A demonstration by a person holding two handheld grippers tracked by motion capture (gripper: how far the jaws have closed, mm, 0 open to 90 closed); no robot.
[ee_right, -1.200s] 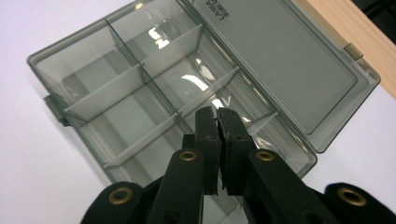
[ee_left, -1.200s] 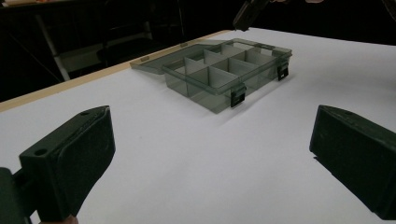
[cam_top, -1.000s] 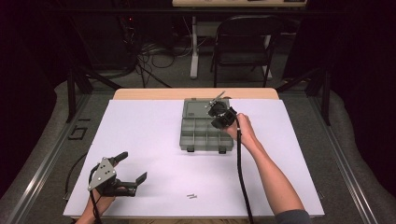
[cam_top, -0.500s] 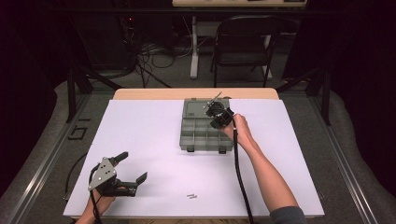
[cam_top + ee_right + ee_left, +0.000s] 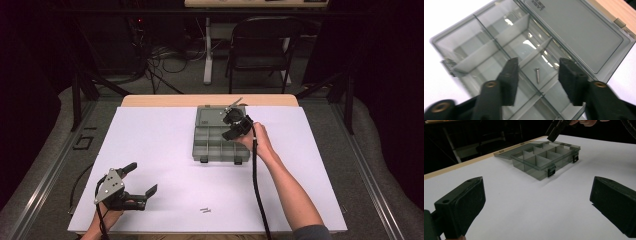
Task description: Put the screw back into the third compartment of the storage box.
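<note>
Both grippers matte black, blocky two-jaw units. Left gripper (image 5: 141, 192): grey three-cornered plate on top with small dark holes, black cable looping off the back; its own view shows thick rectangular jaws with rounded corners, flat rubbery inner faces and a small round hole on the top of one. Right gripper (image 5: 537, 75): jaws narrower, brass-coloured rivets at the arm pivots, pin holes in one pad; thick black cable runs along the forearm. Grey sleeve edge at the right elbow

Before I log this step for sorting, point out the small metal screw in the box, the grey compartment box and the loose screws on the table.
small metal screw (image 5: 537, 75), right gripper view, mid-shaft
grey compartment box (image 5: 200, 149), high view, left wall
loose screws (image 5: 205, 210), high view, middle of pair
</note>
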